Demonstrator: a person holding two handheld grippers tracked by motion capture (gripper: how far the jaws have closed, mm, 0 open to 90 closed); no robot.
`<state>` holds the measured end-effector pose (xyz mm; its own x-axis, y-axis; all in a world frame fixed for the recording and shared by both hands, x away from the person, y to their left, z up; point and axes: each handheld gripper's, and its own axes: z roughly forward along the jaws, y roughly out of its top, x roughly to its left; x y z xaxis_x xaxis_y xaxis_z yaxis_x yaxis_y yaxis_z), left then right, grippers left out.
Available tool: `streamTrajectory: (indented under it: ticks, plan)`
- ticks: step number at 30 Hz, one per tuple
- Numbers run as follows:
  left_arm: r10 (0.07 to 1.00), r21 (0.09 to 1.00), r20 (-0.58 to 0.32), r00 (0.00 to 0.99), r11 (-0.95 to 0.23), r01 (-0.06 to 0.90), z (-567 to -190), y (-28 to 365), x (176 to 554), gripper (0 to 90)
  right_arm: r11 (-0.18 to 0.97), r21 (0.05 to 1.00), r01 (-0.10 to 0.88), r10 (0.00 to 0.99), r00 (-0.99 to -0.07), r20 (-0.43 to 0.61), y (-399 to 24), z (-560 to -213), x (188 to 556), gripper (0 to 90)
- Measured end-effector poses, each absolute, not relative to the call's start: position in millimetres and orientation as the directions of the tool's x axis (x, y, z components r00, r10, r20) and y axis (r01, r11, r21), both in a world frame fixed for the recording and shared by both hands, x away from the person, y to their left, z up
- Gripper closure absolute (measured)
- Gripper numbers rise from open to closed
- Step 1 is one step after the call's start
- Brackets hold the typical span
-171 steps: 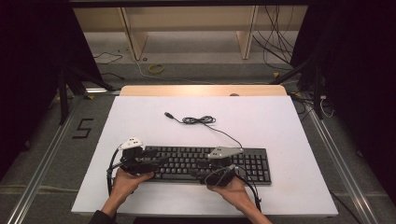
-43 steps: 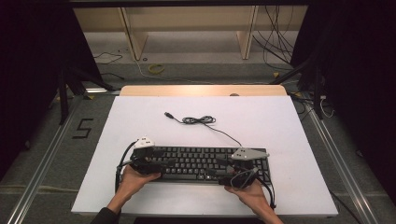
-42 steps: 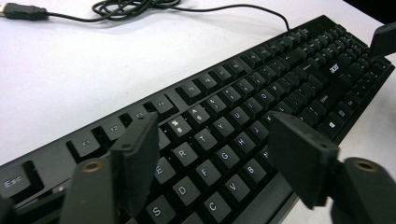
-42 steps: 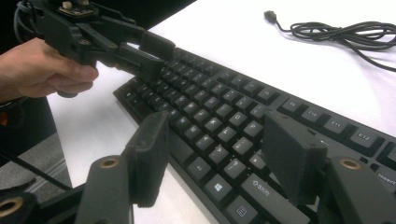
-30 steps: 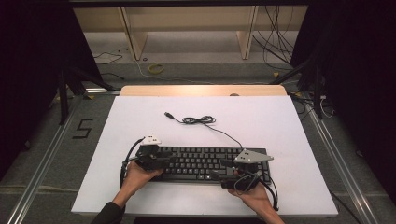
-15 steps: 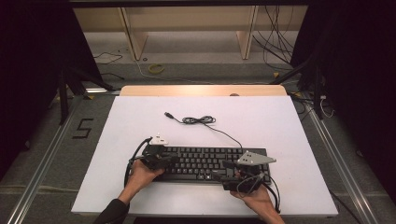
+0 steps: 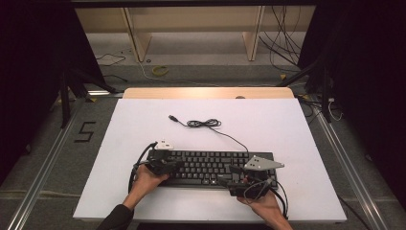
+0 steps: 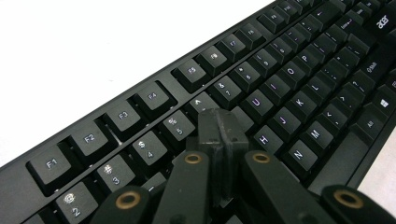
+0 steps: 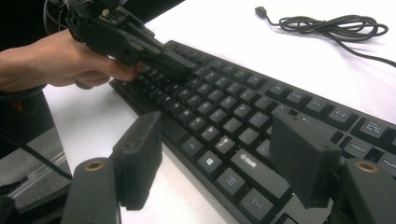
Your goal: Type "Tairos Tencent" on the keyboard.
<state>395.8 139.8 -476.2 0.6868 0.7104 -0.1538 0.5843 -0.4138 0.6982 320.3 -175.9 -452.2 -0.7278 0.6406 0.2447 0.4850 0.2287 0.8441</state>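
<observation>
High view: we see a black keyboard (image 7: 213,167) lying flat at the near middle of the white table (image 7: 268,120), its long side running left to right. Its cable (image 7: 206,123) lies in a loose coil farther back, plug end pointing left.

Left gripper (image 7: 165,166) sits over the keyboard's left end, held by the left hand (image 7: 146,179). In the left gripper view its two jaws are pressed together with nothing between them — the joined tips (image 8: 218,128) rest down on the keys near the 5, 6 and H area.

Right gripper (image 7: 242,179) hovers at the keyboard's near right edge, held by the right hand (image 7: 263,206). In the right gripper view its jaws stand wide apart, holding nothing — the pads (image 9: 140,154) flank the bottom row of keys, with the near edge of the keyboard between them.
</observation>
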Motion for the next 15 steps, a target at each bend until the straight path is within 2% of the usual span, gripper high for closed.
streamTrajectory:
  ticks: [6,15]
  plan:
    - [0.710,0.699,-0.155,0.687,-0.413,0.584,-474.2,137.6,394.0,88.8,0.223,0.846,0.484,0.644,-0.724,0.245,-178.4,-451.8,320.4,35.5]
    - [0.721,0.723,-0.178,0.670,-0.366,0.586,-462.9,143.8,391.2,75.8,0.219,0.849,0.481,0.651,-0.720,0.240,-181.5,-451.7,320.7,34.8]
